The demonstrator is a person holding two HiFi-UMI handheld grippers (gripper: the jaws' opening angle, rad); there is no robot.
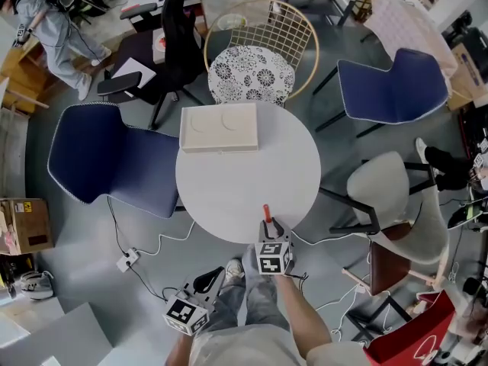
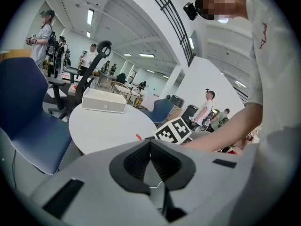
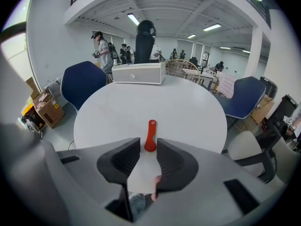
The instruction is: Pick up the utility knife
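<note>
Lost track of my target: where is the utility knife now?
In the head view, the utility knife lies near the round table's near edge, its near end just between the right gripper's parted jaws.

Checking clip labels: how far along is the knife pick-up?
Done: the right tongs are open and lined up at the near edge of the white table, with the near end of the red utility knife at their mouth. In hand: nothing; the knife lies flat on the table, not gripped. To do: close on the knife and lift it. The left tongs are shut, empty and held off the table.
</note>
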